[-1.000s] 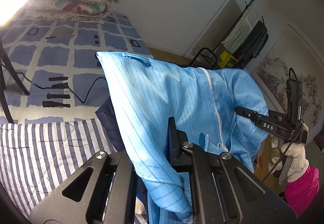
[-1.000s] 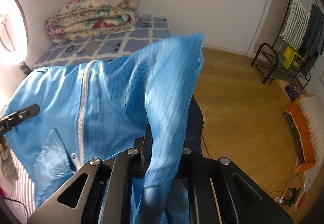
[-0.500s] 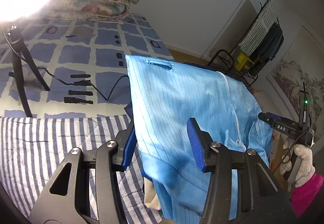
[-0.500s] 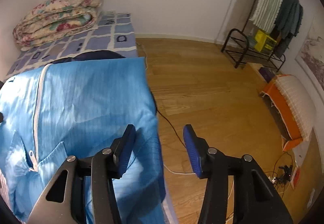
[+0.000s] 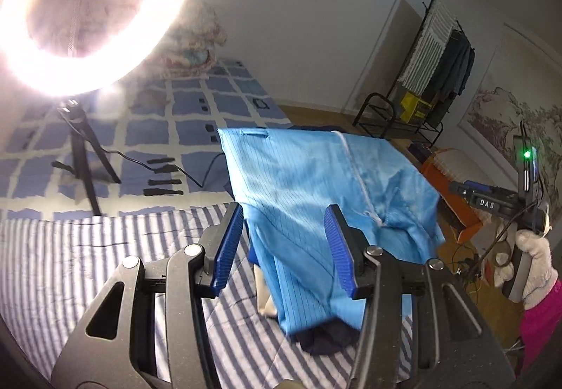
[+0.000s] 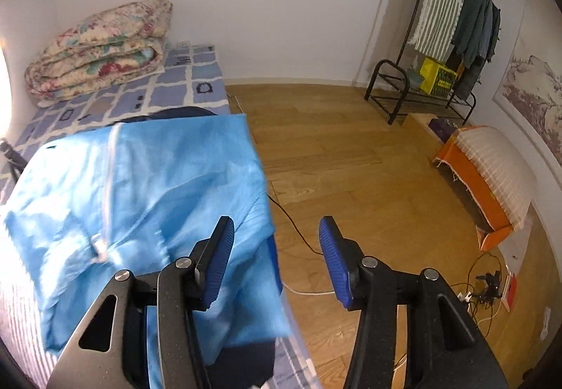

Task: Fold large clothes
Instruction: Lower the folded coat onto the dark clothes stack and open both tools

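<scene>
We hold the left hand-held gripper (image 5: 284,245) and the right hand-held gripper (image 6: 274,259) tilted downward, both with jaws apart and gripping nothing. The light blue pinstriped zip-front garment (image 5: 316,192) lies folded on the bed (image 5: 70,266), over dark navy cloth (image 5: 326,339).

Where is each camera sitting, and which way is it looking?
Left wrist view: it sits on the left tongs, looking down at the blue garment on the bed; the open left tongs and the gloved right hand holding the right tongs show.
Right wrist view: it sits on the right tongs, looking over the bed's edge at the wooden floor; only the open right tongs show.
Both see the blue garment and the clothes rack.
</scene>
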`<state>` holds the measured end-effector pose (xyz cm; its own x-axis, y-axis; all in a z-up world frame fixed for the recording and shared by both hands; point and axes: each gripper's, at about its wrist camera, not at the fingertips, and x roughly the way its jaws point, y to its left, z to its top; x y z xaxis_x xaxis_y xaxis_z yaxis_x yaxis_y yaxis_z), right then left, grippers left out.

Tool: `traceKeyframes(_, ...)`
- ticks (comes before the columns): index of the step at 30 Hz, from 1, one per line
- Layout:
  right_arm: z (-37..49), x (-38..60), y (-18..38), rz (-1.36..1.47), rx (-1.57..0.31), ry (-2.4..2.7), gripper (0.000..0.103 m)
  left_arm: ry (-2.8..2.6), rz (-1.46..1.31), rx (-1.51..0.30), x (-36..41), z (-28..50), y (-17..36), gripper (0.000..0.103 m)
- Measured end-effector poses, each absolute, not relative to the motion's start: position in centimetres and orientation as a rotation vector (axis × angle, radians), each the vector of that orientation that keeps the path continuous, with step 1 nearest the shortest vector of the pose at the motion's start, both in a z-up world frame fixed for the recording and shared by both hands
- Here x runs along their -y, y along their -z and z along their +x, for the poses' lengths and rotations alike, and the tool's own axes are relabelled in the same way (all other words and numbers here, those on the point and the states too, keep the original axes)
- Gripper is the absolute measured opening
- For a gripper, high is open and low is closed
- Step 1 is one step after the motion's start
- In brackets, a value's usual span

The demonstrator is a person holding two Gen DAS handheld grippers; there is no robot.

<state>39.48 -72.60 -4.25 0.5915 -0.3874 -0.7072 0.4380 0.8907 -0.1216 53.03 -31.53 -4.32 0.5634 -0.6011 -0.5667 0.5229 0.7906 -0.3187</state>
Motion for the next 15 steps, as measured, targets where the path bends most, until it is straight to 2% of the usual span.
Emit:
traceKeyframes(7,34.9,67.1,0.1,0.063,-0.736,0.412,0.049,0.634,-0.076,-0.636,27.3,46.4,-0.3,0.049)
traceKeyframes(11,32.0,63.4,-2.3,0.048,-0.701,0.359,0.055,0.618,-0.057,-0.596,24.1,41.9,-3.2,0.050)
traceKeyframes(15,28.7,59.7,-4.1,0.018,-0.676,0.323,0.057,0.596,-0.019,-0.560,21.2,37.0,-5.4,0.059)
